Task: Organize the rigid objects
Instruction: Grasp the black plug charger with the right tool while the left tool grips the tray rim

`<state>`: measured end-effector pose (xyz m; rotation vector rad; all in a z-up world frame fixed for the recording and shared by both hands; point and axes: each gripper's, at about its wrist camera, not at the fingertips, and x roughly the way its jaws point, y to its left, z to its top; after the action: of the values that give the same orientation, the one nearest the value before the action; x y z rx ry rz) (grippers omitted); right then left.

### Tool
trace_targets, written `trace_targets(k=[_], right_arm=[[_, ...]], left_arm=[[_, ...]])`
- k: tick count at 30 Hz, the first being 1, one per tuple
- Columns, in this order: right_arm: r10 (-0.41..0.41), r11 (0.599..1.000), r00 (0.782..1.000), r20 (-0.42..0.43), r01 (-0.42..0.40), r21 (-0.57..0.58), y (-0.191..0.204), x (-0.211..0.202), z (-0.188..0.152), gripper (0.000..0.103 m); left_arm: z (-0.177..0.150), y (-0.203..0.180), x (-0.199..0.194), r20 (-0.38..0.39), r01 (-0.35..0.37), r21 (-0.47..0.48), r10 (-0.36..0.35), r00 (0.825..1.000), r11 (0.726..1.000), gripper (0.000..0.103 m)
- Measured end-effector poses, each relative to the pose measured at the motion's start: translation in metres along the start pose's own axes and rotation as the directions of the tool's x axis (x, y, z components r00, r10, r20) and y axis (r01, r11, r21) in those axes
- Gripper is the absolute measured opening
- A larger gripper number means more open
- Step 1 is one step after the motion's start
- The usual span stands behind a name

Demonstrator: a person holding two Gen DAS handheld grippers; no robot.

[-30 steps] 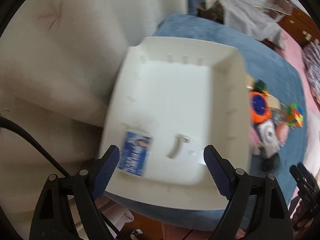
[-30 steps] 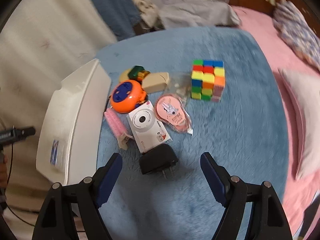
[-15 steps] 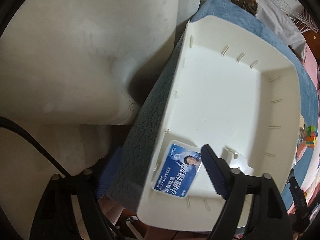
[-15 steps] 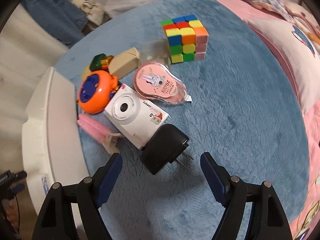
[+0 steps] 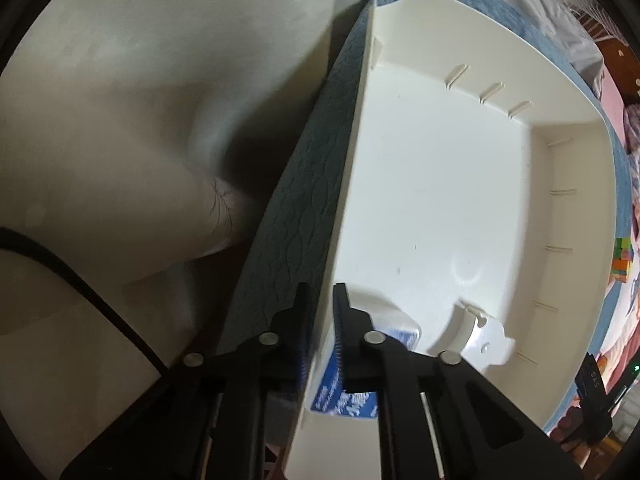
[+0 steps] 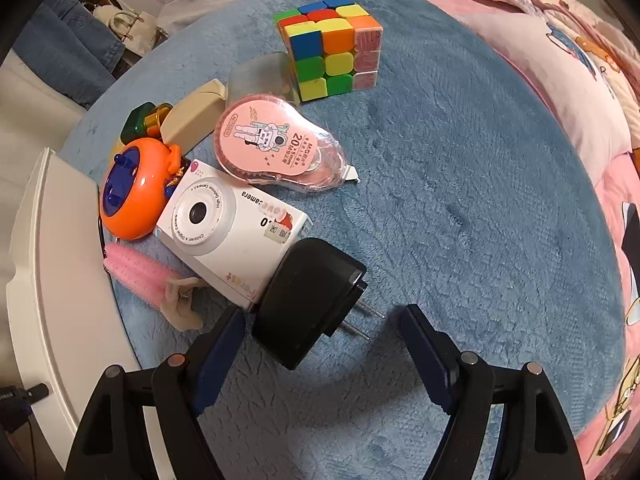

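Note:
My left gripper [image 5: 321, 304] is shut on the left wall of the white tray [image 5: 440, 184], one finger outside and one inside. A blue card [image 5: 344, 400] lies in the tray beside the inner finger. In the right wrist view, my right gripper [image 6: 322, 320] points down over a black plug adapter [image 6: 308, 300]. Its jaws are closing with the adapter between them, pads apart from it. Behind the adapter lie a white toy camera [image 6: 228, 232], an orange round toy [image 6: 132, 192], a pink roller [image 6: 136, 272], a pink correction tape [image 6: 272, 144] and a colour cube [image 6: 332, 48].
Everything rests on a blue blanket [image 6: 460, 200]. The tray [image 6: 52, 280] stands at its left edge. A beige case [image 6: 196, 116] and a green bottle [image 6: 138, 124] sit behind the orange toy. A pink pillow [image 6: 560, 80] lies right. White fabric [image 5: 140, 120] hangs left of the tray.
My left gripper came down over the tray's left wall and shut on it. My right gripper sank closer to the black adapter and its jaws narrowed a little.

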<state>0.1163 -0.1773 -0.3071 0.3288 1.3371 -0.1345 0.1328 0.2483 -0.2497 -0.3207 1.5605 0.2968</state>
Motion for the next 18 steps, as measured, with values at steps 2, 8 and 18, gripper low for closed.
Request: trace_targets(k=[2, 8, 18], right_arm=[[-0.015, 1.0, 1.0, 0.004, 0.015, -0.017, 0.004, 0.002, 0.001, 0.073], [-0.059, 0.997, 0.998, 0.021, 0.06, -0.057, 0.015, 0.001, -0.006, 0.067], [-0.092, 0.994, 0.995, 0.049, 0.095, -0.058, 0.022, 0.0, -0.01, 0.065]], left_arm=[[0.006, -0.002, -0.001, 0.005, 0.002, 0.015, -0.002, 1.0, 1.0, 0.005], [0.031, -0.009, -0.001, 0.019, 0.022, 0.058, -0.023, 1.0, 0.998, 0.003], [0.068, -0.032, -0.006, 0.046, 0.041, 0.154, -0.048, 0.998, 0.987, 0.004]])
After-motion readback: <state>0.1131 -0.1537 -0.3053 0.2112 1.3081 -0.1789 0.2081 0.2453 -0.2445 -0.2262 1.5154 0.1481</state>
